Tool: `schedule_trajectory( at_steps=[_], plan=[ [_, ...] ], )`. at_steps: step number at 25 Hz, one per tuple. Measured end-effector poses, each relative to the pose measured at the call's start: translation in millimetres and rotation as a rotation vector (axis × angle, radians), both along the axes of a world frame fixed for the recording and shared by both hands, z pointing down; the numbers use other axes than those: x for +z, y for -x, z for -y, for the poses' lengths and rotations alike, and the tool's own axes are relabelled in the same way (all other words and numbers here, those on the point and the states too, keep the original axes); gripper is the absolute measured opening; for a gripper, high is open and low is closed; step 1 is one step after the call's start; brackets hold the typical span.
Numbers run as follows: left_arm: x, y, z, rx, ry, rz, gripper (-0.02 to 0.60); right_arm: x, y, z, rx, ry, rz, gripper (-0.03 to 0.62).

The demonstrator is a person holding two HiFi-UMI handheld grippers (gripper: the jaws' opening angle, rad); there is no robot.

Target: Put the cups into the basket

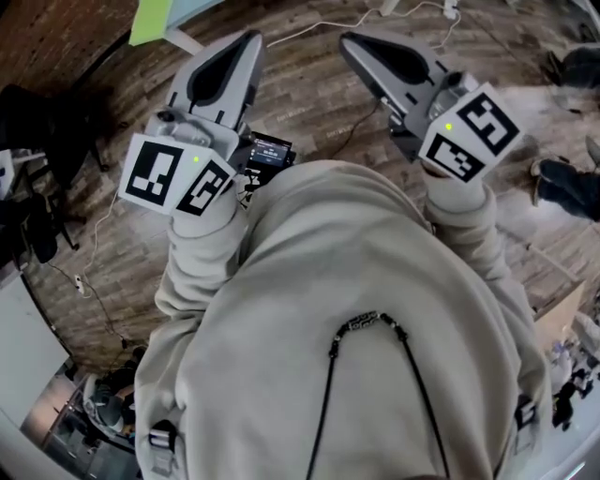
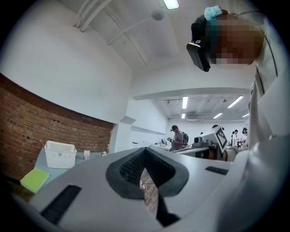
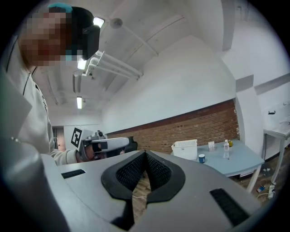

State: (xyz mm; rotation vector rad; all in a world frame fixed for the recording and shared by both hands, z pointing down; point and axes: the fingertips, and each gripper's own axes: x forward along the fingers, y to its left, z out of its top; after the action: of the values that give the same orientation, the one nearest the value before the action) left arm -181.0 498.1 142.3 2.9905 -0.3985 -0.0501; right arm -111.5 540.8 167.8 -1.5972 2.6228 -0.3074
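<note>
Right gripper view shows the right gripper [image 3: 145, 154] shut and empty; the left gripper [image 2: 145, 150] is likewise closed on nothing. Well ahead, a blue cup [image 3: 201, 158] stands just beside the basket [image 3: 184, 149] on the surface [image 3: 238, 165]. Step closer and open the jaws before reaching. The floor [image 1: 309, 103] between looks open; mind the surface's near edge.

Pale blue table [image 3: 235, 163] noted in my right gripper view. On its top: white basket [image 3: 185, 149] at the left, blue cup [image 3: 201, 158] just beside it, small clear cups [image 3: 210, 145] and a bottle [image 3: 225, 146] further right. Yellow-green sheet [image 2: 34, 179] lies on one corner. White cable [image 1: 319, 28] trails across the plank floor [image 1: 309, 103]
</note>
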Motion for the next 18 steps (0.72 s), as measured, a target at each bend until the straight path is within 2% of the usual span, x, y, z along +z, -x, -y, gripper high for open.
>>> schedule_trajectory(
  at_steps=[3, 8, 12, 18],
  plan=[
    [5, -16, -9, -0.015, 0.005, 0.001, -0.005, 9, -16, -15, -0.001, 0.006, 0.011, 0.012],
    [13, -52, -38, 0.052, -0.013, 0.025, -0.005, 24, -52, -37, 0.019, 0.016, 0.055, 0.012],
    [14, -62, -51, 0.07, -0.021, 0.055, -0.005, 35, -68, -52, 0.029, 0.025, 0.094, 0.012],
    [10, -72, -49, 0.051, -0.032, 0.05, -0.005, 36, -78, -55, 0.034, 0.001, 0.105, 0.012]
  ],
)
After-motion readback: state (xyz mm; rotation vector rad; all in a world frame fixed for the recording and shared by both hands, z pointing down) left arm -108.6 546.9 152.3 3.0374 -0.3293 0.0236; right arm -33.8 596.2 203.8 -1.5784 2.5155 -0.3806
